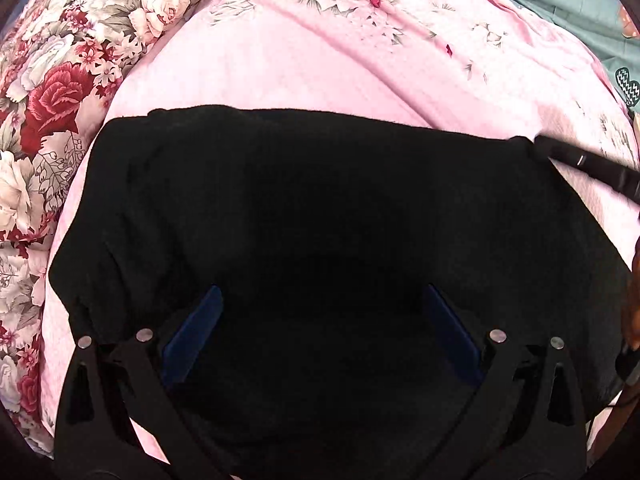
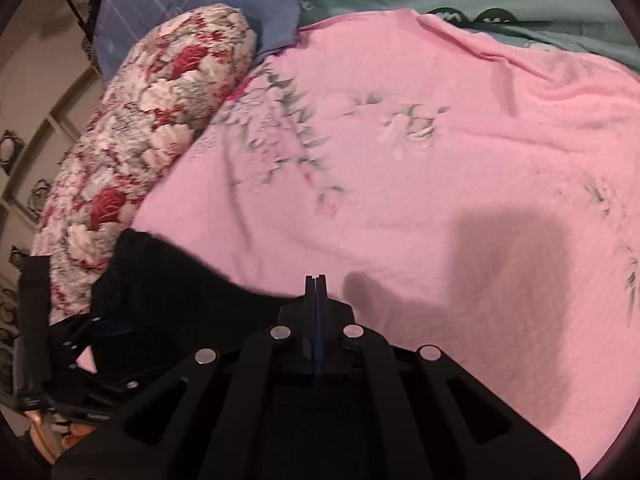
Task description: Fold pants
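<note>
Left hand-held gripper (image 1: 320, 320) hangs spread over black pants (image 1: 304, 200) on pink sheet (image 1: 280, 64).

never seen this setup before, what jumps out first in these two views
The big black pants dominate the left wrist view, spread on the pink bedsheet with the open left hand-held gripper over them. In the right wrist view, the right hand-held gripper is shut at the edge of the pants, though whether it pinches fabric is unclear. A red-rose floral pillow lies along the left side.
</note>
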`<state>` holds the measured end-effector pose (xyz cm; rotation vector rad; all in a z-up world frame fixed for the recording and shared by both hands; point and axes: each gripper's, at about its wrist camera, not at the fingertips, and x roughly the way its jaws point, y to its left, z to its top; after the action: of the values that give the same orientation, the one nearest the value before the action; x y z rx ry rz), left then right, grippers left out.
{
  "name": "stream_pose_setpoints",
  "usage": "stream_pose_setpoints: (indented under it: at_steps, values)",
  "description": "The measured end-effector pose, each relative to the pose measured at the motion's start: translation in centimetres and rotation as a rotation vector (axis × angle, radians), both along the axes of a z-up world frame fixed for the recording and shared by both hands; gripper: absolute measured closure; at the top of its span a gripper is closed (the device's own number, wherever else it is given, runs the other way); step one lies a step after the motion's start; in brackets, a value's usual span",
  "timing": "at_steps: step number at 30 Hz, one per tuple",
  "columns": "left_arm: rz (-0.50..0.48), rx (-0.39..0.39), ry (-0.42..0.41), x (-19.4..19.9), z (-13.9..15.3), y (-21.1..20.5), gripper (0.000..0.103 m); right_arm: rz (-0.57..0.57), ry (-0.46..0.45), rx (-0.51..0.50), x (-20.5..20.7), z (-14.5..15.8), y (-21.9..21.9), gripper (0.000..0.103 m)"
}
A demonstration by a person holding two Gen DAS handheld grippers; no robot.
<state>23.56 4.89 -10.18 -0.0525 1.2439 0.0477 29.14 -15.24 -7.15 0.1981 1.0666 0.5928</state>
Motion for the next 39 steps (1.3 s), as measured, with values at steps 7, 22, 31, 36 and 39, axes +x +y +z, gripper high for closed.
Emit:
stream_pose_setpoints:
  at_steps: [7,22,31,36,39]
  values:
    - [-0.021,0.004,-0.002,-0.5,0.2,0.0,0.002,-0.211,-0.043,-0.229,0.1,-1.0,-0.6,0.093]
    - [-0.002,-0.005,-0.034,2.8,0.1,3.3,0.002,-0.649,0.097,-0.095,-16.0,-1.1,-27.7,0.079]
    - [-0.014,0.052,-0.1,-1.9,2.5,2.8,0.002,-0.925,0.047,-0.025,-24.6,0.2,-38.1,0.076]
    - [0.045,0.095,-0.055,-1.5,0.5,4.2,0.002,-0.978,0.068,-0.052,-26.6,-1.5,-39.9,0.103]
    - [0.052,0.133,-0.078,-2.9,1.8,3.4,0.002,-1.018,0.019,-0.078,-27.9,0.0,-38.7,0.086]
